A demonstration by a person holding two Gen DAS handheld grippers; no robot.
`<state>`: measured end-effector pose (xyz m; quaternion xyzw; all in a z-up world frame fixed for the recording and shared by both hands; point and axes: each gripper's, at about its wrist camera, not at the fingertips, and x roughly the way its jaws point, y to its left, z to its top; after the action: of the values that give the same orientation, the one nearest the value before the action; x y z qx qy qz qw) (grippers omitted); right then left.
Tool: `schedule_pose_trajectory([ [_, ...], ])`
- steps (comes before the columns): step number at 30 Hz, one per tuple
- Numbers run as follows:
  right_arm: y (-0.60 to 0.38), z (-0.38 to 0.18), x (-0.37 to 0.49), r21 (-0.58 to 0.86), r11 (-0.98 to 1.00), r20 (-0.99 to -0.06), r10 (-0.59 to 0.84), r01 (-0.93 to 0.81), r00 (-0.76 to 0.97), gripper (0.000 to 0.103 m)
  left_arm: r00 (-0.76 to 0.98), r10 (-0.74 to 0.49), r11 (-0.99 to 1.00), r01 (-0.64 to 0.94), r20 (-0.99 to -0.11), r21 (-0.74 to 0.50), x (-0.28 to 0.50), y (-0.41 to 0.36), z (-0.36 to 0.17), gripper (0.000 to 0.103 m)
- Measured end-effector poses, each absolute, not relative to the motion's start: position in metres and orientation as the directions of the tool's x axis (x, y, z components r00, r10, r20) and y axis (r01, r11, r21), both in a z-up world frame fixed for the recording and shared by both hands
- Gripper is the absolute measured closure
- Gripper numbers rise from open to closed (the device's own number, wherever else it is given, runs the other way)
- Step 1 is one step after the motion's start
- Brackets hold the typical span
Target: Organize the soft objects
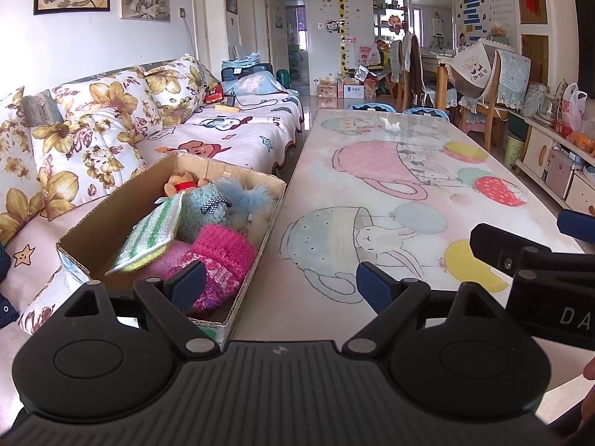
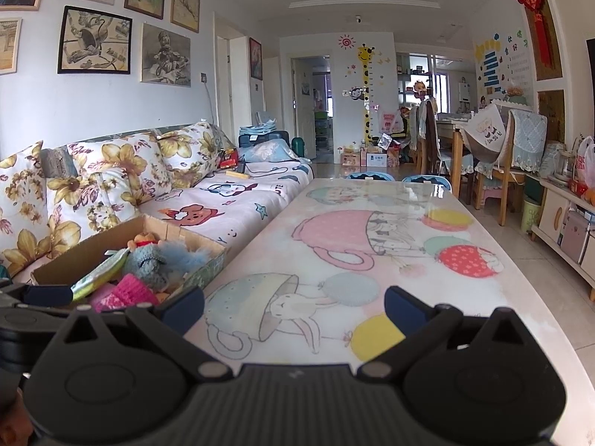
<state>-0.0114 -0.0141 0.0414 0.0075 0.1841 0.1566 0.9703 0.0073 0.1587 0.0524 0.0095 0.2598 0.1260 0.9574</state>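
Note:
A cardboard box (image 1: 238,182) (image 2: 93,245) stands at the table's left edge beside the sofa. It holds a pink knitted hat (image 1: 223,252) (image 2: 130,291), a green-striped sponge cloth (image 1: 152,234) (image 2: 98,273), a blue-grey plush (image 1: 202,208) (image 2: 148,260), a fluffy blue toy (image 1: 245,193) (image 2: 186,252) and an orange plush (image 1: 182,184) (image 2: 143,239). My left gripper (image 1: 280,286) is open and empty, low over the table's near end next to the box. My right gripper (image 2: 293,308) is open and empty, above the cartoon tablecloth. Its black body (image 1: 539,260) shows in the left wrist view.
The long table (image 1: 390,186) (image 2: 372,230) carries a cartoon rabbit-and-teacup cover. A sofa (image 1: 111,122) (image 2: 130,178) with floral cushions runs along the left. Dining chairs (image 1: 494,85) and a low cabinet (image 1: 557,160) stand at the right.

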Motion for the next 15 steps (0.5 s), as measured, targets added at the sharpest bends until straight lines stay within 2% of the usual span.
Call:
schedule_pose_trajectory([
  [15,-0.020,0.033,0.000,0.062,0.958,-0.364,0.284,-0.281,0.887,0.001,0.838,0.233,0.972,-0.218,-0.493,0.088,0.018,0.155,0.047,0.000],
])
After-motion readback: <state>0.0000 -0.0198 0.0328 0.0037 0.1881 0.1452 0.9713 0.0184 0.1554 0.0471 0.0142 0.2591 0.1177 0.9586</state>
